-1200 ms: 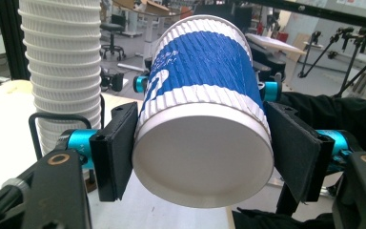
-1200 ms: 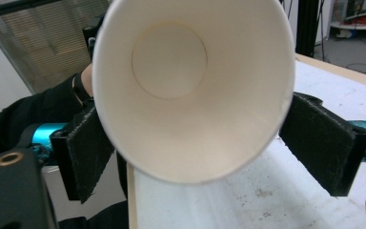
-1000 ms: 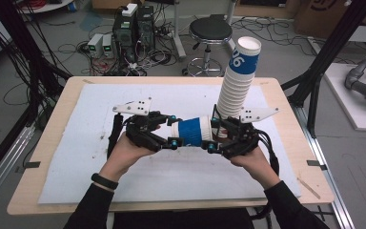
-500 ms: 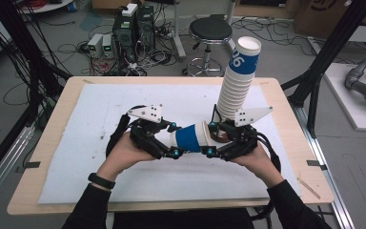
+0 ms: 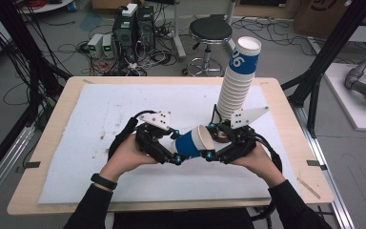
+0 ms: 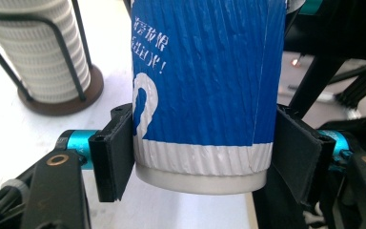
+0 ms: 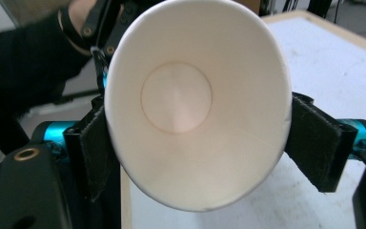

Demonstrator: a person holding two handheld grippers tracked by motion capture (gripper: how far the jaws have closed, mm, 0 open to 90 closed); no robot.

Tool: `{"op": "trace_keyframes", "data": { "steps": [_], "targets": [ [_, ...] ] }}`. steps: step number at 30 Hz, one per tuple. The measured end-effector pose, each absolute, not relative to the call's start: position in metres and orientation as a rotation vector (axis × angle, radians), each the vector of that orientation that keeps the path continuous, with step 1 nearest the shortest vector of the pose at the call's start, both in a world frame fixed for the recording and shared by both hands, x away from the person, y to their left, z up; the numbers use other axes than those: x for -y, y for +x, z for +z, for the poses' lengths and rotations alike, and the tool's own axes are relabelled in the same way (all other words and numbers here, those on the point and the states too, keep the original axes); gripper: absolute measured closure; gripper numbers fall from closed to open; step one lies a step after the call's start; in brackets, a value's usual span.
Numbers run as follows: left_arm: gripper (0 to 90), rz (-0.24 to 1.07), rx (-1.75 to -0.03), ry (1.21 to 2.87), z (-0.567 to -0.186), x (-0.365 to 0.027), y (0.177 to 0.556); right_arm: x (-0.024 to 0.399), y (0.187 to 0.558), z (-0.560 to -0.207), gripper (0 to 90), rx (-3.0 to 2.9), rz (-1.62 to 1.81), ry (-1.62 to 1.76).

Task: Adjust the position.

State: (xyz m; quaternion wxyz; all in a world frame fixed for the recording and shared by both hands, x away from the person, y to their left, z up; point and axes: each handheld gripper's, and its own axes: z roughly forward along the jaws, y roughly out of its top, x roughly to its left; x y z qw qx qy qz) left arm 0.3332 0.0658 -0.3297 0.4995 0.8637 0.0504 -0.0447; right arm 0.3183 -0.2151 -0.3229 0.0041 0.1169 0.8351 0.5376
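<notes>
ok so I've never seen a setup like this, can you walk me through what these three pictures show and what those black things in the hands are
A person sits at a table covered with a white sheet and holds a hand-operated tool in each hand, each ending in two black jaws, a pair of tongs. The wide picture comes from a camera above the table. The other two come from small cameras riding on each tool, looking along its jaws.

On the table stands a tall stack of paper cups in a wire holder. Between the hands is one blue paper cup, lying sideways. The left tongs clamp it near its base. The right tongs sit on either side of its open rim, which looks squeezed oval; their jaws have just been opening.
</notes>
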Motion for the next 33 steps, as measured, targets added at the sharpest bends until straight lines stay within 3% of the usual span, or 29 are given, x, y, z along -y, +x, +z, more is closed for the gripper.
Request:
{"op": "trace_keyframes", "data": {
  "steps": [16,23,26,33],
  "targets": [
    [29.8,-0.1,-0.125,1.854,-0.324,-0.079,0.335,0.226,0.318,-0.315,13.6,-2.448,1.942,0.471],
    [29.7,-0.114,-0.116,1.841,-0.327,-0.074,0.335,0.22,0.318,-0.319,13.8,-2.442,2.016,0.505],
    [29.7,-0.118,-0.117,1.843,-0.329,-0.072,0.335,0.222,0.319,-0.32,20.6,-2.424,2.064,0.481],
    [29.7,-0.12,-0.116,1.86,-0.329,-0.071,0.335,0.223,0.318,-0.319,24.3,-2.436,2.044,0.447]
  ]
}}
